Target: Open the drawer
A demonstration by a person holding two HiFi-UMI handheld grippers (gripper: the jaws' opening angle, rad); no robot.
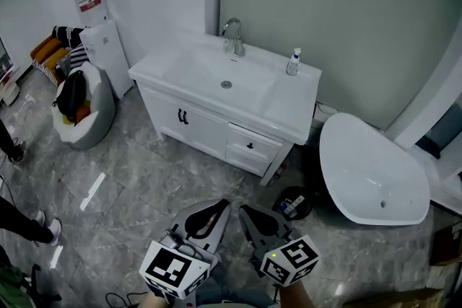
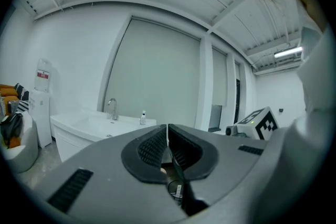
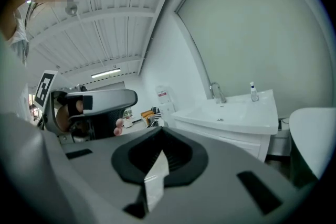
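Note:
A white vanity (image 1: 292,128) with a sink, faucet (image 1: 234,36) and soap bottle (image 1: 293,62) stands against the grey wall. On its right front are two closed drawers (image 1: 251,146) with black knobs. Both grippers hang low in the head view, well short of the vanity and over the marble floor. My left gripper (image 1: 225,205) is shut with nothing between its jaws, which meet in the left gripper view (image 2: 167,126). Beside it my right gripper (image 1: 245,210) is also shut and empty (image 3: 160,130). The vanity (image 3: 239,119) lies ahead and to the right in the right gripper view.
A white tub (image 1: 369,173) leans at the right of the vanity, with a black round object (image 1: 292,203) on the floor before it. A beanbag with a black bag (image 1: 81,106), a white cabinet (image 1: 108,54) and a water dispenser (image 1: 90,3) stand at the left. A person's feet (image 1: 32,223) show at the left edge.

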